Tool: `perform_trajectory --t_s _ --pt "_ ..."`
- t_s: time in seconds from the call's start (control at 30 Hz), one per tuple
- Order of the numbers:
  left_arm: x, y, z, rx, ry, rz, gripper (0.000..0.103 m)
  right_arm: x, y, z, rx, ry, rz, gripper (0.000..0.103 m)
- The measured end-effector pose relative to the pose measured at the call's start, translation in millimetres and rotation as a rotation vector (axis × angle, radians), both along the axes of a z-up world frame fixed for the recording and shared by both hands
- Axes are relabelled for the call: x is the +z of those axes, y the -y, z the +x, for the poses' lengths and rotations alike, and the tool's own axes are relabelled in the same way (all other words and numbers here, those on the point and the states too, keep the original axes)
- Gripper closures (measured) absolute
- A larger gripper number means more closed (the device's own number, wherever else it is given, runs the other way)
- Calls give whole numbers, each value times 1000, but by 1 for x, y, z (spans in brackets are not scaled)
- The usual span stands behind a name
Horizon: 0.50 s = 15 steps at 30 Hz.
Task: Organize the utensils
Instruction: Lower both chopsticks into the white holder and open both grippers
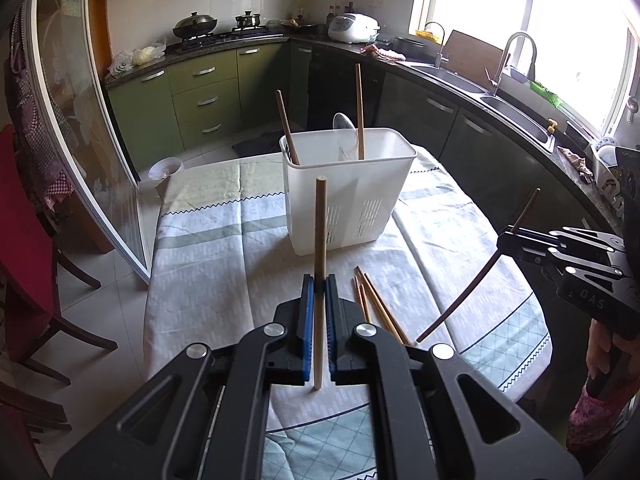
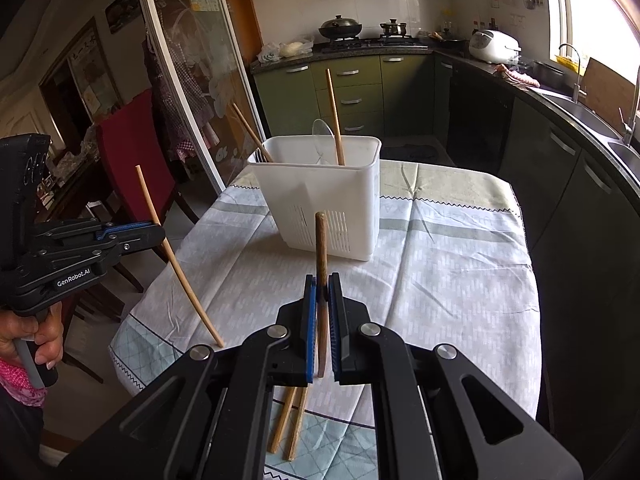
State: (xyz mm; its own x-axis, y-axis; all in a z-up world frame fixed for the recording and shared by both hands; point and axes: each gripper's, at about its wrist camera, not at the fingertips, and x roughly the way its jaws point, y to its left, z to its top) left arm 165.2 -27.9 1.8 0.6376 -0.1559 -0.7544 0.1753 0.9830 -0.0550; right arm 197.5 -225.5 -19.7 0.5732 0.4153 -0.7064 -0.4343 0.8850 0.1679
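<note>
I hold 2 chopsticks: left gripper (image 1: 319, 286) pinches light chopstick (image 1: 319, 240) | right gripper (image 2: 322, 286) pinches dark chopstick (image 2: 321, 248) | caddy (image 1: 348, 196): 2 chopsticks, 1 spoon (image 1: 344, 126) | cloth (image 1: 224, 248): 3 loose chopsticks (image 1: 376, 304)

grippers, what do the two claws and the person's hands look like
Both are matte black handheld tools with angular linkage arms, silver pivot bolts and blue ribbed pads lining the fingers. The left claw carries white "GenRobot.AI" lettering on its side; the right claw shows "DAS" lettering. The left hand is bare, gripping a grey handle, with pink patterned fabric at the wrist.
</note>
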Motion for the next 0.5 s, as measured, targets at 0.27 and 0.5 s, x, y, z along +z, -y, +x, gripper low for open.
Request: perform_trajectory --t_s 0.27,0.5 --pt "9 2 3 -15 22 -2 97 9 -1 3 5 16 -2 96" --pt "34 9 9 -42 50 -20 97 32 -4 7 13 53 0 96"
